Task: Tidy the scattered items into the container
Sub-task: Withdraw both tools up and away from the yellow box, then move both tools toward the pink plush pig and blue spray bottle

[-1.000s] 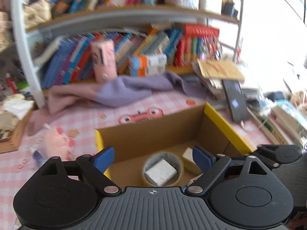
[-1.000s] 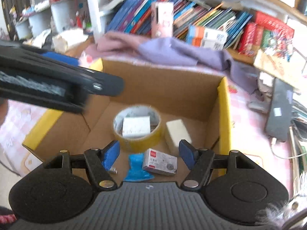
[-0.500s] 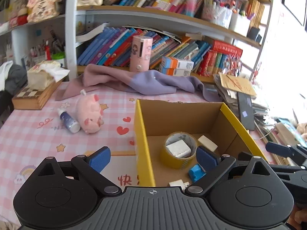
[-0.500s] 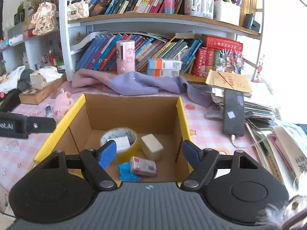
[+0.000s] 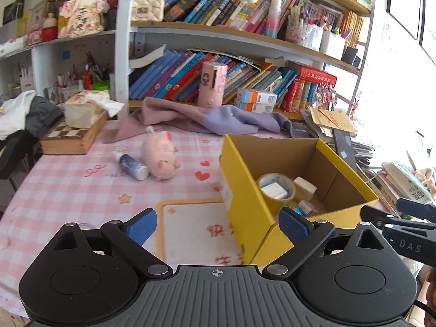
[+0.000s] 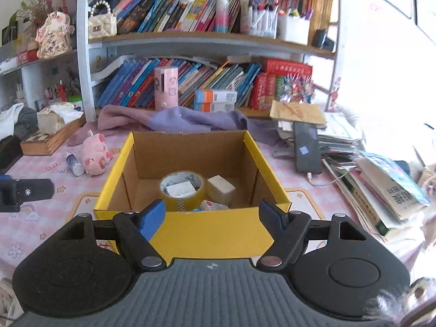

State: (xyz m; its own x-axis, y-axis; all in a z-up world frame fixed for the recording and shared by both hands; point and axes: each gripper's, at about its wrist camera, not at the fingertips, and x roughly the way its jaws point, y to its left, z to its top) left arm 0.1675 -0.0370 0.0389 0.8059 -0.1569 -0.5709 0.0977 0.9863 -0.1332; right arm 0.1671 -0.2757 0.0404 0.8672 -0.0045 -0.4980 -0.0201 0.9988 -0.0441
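Two items out on the pink checked tablecloth [image 5: 68, 188], left of everything else: small cylindrical bottle [image 5: 131, 163], dark blue with a white cap, lying flat; just beside it, touching or nearly so, soft pink plush pig [image 5: 159, 156], rounded and fuzzy, on its side. Same pair in the right wrist view, bottle [image 6: 74, 164] tucked against pig [image 6: 95, 156], left of the box. Behind them, rumpled purple cloth [image 5: 218, 117] draped along the foot of the bookshelf.

Further right, open cardboard box [image 5: 245, 212]: glossy yellow outside, plain brown corrugated inside, straight walls, flaps gone from view. Inside it, ring of yellowish tape [image 6: 182, 190] lying flat with a small white block [image 6: 180, 189] in its hole, a cream rubbery cube [image 6: 221, 189] just beside, a small printed packet [image 6: 214, 205] near the front wall.

Left gripper [image 5: 218, 227] spread wide, blue ribbed pads holding nothing, over the mat beside the box's near left corner; pig and bottle well ahead and to its left. Right gripper [image 6: 211, 216] parted too, nothing pinched, near yellow wall of the box [image 6: 212, 234] showing between the pads; pig and bottle well off to its left.
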